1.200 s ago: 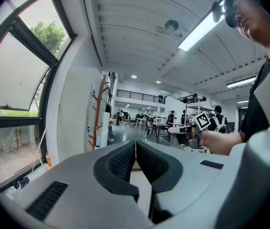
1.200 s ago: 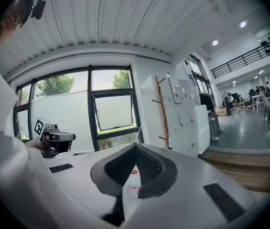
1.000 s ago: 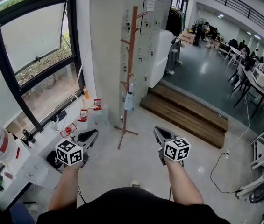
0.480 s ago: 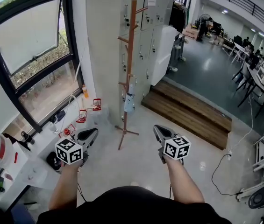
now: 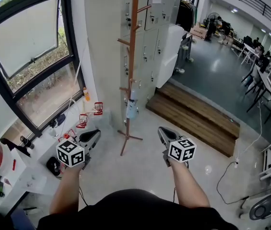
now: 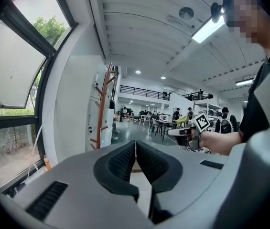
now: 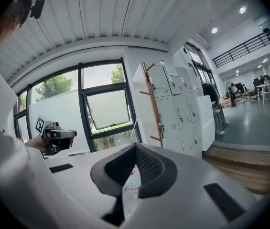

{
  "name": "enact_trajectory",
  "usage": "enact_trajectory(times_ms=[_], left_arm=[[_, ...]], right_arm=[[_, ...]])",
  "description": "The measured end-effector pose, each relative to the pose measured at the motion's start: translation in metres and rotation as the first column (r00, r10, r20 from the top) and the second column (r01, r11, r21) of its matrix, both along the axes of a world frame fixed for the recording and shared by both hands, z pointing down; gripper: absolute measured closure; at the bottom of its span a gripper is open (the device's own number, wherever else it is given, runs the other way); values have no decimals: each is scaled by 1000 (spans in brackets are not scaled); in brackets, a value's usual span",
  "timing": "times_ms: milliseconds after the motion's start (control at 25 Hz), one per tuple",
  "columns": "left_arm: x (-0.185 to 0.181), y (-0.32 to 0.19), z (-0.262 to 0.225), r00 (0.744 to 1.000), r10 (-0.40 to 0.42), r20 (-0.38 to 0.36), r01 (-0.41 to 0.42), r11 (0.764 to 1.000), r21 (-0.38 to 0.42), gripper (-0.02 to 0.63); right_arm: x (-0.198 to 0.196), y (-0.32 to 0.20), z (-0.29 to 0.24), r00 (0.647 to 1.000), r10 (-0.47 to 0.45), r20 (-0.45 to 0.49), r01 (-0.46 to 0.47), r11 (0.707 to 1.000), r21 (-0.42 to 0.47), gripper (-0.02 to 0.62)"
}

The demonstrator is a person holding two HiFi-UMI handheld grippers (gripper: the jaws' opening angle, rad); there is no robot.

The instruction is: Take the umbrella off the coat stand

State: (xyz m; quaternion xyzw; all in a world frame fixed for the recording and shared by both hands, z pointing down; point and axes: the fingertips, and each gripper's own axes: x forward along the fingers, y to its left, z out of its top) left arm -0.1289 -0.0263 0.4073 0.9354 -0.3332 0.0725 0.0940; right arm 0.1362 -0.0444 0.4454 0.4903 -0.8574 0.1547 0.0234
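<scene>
A tall brown wooden coat stand [image 5: 132, 56] rises in front of grey lockers. A small folded pale-blue umbrella [image 5: 132, 106] hangs from a low peg on it. My left gripper [image 5: 96, 134] and right gripper [image 5: 161, 131] are held low, side by side, well short of the stand's foot. Both are shut with nothing between them. The stand [image 6: 101, 109] appears left of centre in the left gripper view, far beyond the closed fingertips [image 6: 135, 143]. Its pole [image 7: 153, 104] shows just above the right gripper [image 7: 135, 147] in the right gripper view.
A white ledge [image 5: 39, 163] with red-capped items and bottles runs under the big window [image 5: 29, 56] at left. Grey lockers [image 5: 152, 37] stand behind the coat stand, and a wooden step [image 5: 193, 116] lies to the right. A cable [image 5: 224, 176] trails on the floor.
The view has drawn slightly nearer to the coat stand and swung a little. Both grippers keep the same low, shut pose.
</scene>
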Motion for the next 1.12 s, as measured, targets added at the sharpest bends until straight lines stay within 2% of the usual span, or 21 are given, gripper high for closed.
enact_trajectory(times_ms=[440, 1120], left_arm=[[27, -53, 5, 999, -34, 8, 34, 999, -7, 577], [61, -78, 15, 998, -53, 17, 53, 998, -22, 577]], right_arm=[[33, -61, 8, 1000, -22, -1, 22, 1000, -19, 581], [59, -97, 23, 998, -59, 8, 60, 997, -41, 581]])
